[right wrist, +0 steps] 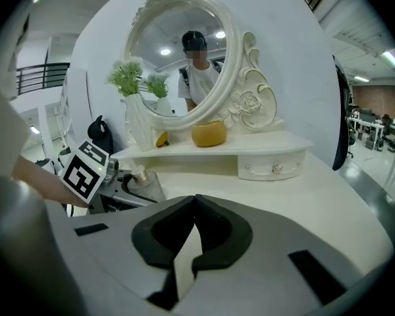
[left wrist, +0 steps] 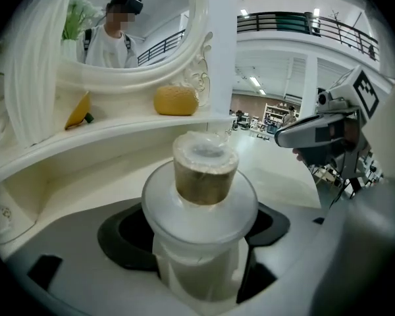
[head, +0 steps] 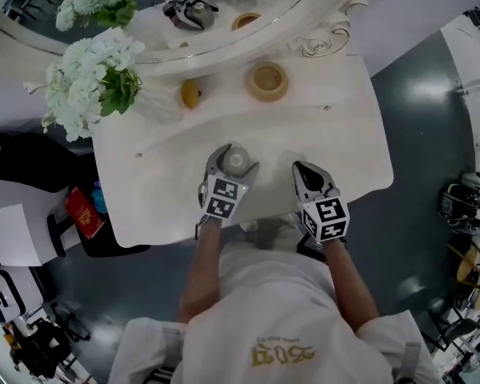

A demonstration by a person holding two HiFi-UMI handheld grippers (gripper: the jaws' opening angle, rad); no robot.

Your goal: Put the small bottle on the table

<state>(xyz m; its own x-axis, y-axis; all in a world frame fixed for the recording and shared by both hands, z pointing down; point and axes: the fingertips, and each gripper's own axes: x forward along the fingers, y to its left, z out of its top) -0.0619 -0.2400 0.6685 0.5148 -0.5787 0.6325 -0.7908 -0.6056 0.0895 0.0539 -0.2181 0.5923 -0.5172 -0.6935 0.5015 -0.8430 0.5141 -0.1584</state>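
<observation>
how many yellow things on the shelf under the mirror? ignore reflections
2. A small yellow one beside the vase; a round tan-yellow one to its right. The flowers could hide more.

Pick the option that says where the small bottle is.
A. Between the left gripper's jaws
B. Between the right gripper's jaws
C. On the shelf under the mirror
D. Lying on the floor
A: the left gripper view shows the small bottle upright between the jaws of the left gripper, while the right gripper has its jaws together with nothing between them.
</observation>
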